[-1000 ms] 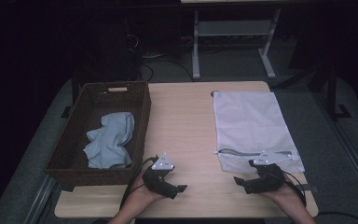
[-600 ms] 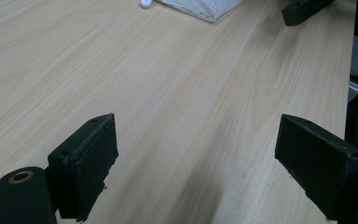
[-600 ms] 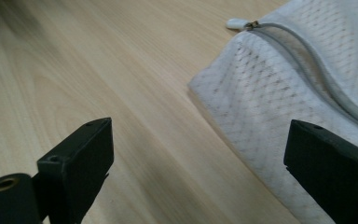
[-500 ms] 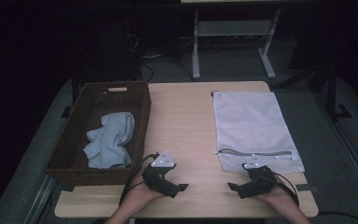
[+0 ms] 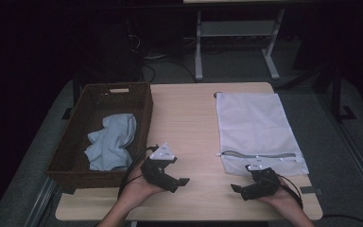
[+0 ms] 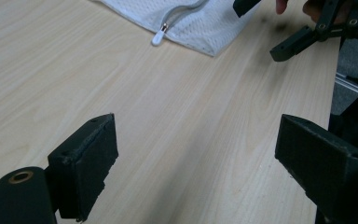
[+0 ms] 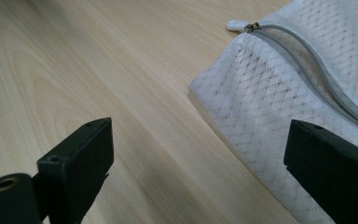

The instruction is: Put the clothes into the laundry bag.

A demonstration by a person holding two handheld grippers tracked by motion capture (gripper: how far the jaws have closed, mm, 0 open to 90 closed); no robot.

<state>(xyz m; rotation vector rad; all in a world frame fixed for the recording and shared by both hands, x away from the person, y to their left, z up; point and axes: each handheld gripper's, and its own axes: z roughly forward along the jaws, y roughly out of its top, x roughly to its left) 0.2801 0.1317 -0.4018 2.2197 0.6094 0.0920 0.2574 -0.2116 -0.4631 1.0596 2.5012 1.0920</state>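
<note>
Drawn back off the mesh bag (image 5: 257,126): right gripper (image 5: 240,190), jaws spread, empty, near its zipped corner. Left gripper (image 5: 182,181) well left, likewise agape, empty.

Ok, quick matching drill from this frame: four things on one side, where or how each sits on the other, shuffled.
Things:
1. mesh bag
2. blue cloth
3. zipper pull
4. left claw

States:
A. crumpled inside the wicker basket
B. open over bare table
C. flat on the table's right side
D. at the zipper's end, near the bag's corner

Pairs: 1-C, 2-A, 3-D, 4-B
</note>
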